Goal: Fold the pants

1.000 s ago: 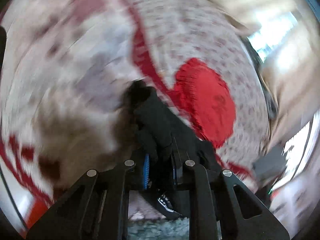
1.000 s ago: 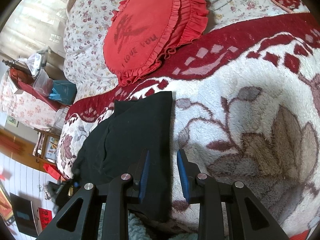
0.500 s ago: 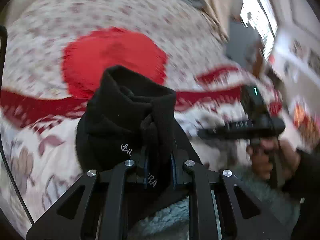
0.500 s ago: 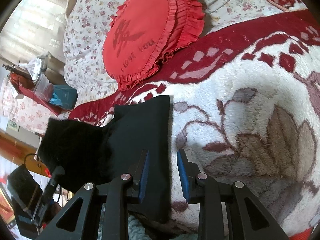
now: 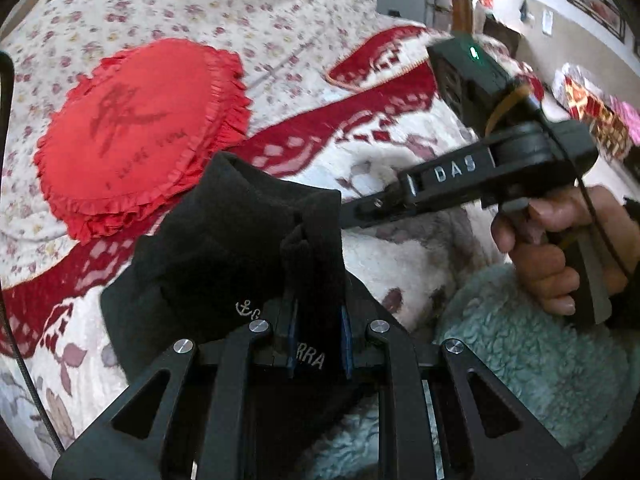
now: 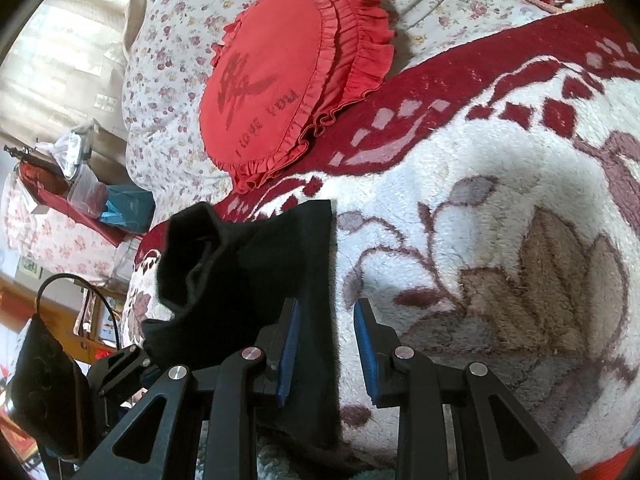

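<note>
Black pants (image 6: 248,272) lie on a fleece blanket (image 6: 500,200) on the bed. My left gripper (image 5: 318,332) is shut on a bunched end of the pants (image 5: 240,240) and holds it raised above the flat part, so the cloth stands up in a hump. An embroidered anchor and white letters show near the pads. My right gripper (image 6: 326,344) is open just above the flat layer. The straight right edge of the pants runs between its blue pads (image 6: 366,348), which do not press on it. A hand (image 5: 560,248) holds that gripper's handle.
A red ruffled heart cushion (image 6: 288,80) rests on the floral bedsheet (image 6: 168,60) just beyond the pants. Boxes and bags (image 6: 80,184) crowd a stand at the bed's left side. Teal fluffy fabric (image 5: 520,380) lies at the near edge.
The left gripper has swung and rolled, carrying the bunched pants end up and toward the right gripper, over the flat part. The right gripper has stayed still, at the same opening.
</note>
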Demonstrator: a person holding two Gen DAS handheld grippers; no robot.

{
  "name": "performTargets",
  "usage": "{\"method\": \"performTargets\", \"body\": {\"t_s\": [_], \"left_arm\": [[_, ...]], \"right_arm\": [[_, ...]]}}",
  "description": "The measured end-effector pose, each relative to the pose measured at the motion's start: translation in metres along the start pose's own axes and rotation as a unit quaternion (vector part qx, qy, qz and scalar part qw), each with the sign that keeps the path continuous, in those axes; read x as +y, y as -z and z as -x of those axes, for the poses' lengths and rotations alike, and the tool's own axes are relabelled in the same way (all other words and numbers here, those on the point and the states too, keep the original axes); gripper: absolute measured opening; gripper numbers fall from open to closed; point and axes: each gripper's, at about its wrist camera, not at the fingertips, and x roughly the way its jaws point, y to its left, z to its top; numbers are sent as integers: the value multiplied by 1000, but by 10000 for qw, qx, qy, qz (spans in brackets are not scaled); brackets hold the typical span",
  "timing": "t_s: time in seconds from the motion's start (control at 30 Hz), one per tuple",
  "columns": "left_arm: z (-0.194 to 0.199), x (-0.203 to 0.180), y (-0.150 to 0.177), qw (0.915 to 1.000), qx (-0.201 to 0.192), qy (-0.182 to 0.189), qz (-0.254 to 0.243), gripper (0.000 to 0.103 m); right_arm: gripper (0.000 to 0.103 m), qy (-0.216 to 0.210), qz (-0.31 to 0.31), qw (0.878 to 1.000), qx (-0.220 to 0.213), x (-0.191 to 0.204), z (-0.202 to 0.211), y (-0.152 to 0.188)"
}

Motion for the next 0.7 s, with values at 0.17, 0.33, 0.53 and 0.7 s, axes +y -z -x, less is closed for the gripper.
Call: {"method": "performTargets", "body": {"t_s": [0.17,0.33,0.53,0.7], "left_arm": [[-10,-13,6,9970,527,544,-152,32],[34,-2,20,9899,-129,1282,589,34],[78,69,87,9488,-1001,1338,2681,34],[76,91,123,9130,-1141,1685,3536,34]], "right_arm": [[27,-17,-35,10000,-1,0,-2,-2],[27,-53,-67,10000,-8,-3,-2,-3],[27,17,337,9993,-147,13,5,-3],[27,16,3042,9526,56,94,5,12]]}}
